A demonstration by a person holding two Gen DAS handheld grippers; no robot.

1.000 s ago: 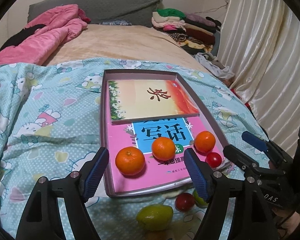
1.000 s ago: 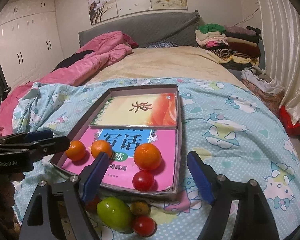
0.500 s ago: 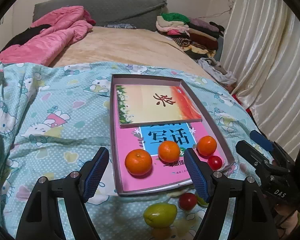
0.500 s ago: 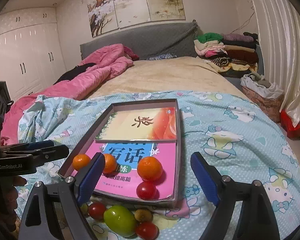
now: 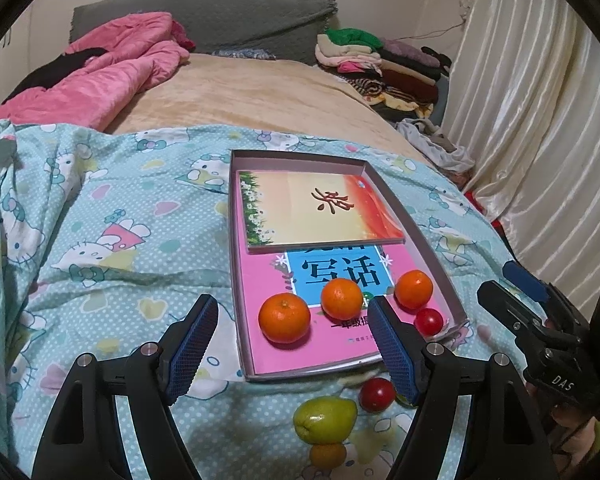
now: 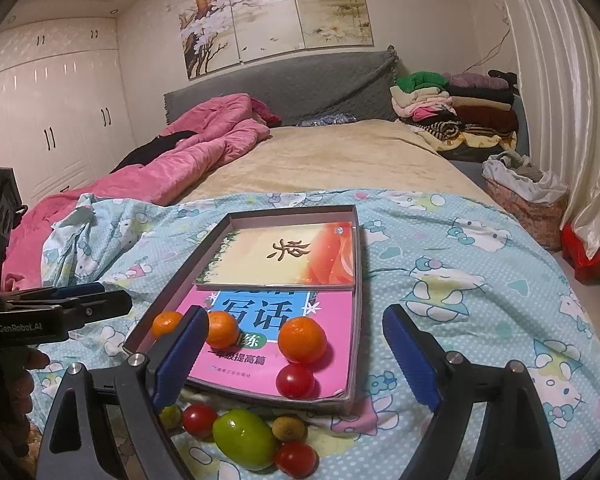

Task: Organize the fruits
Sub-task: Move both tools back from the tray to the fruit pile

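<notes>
A shallow grey tray [image 5: 417, 236] [image 6: 357, 292] lies on the blue bedsheet and holds two books, three oranges [image 5: 284, 318] [image 6: 301, 339] and one cherry tomato [image 5: 429, 321] [image 6: 295, 380]. In front of the tray on the sheet lie a green pear-like fruit [image 5: 325, 419] [image 6: 244, 438], cherry tomatoes [image 5: 376, 394] [image 6: 199, 420] and small brownish fruits [image 6: 288, 427]. My left gripper [image 5: 292, 354] is open and empty, above the tray's near left part. My right gripper [image 6: 296, 360] is open and empty, above the tray's near edge.
A pink quilt [image 6: 188, 160] lies on the bed's far left. Folded clothes [image 6: 456, 114] are stacked at the head of the bed on the right. White curtains [image 5: 540, 120] hang on the right. A bag [image 6: 528, 196] stands beside the bed.
Both grippers have pulled back and risen, so the tray and fruits look smaller and lower. Both stayed open. The fruits have not moved.
</notes>
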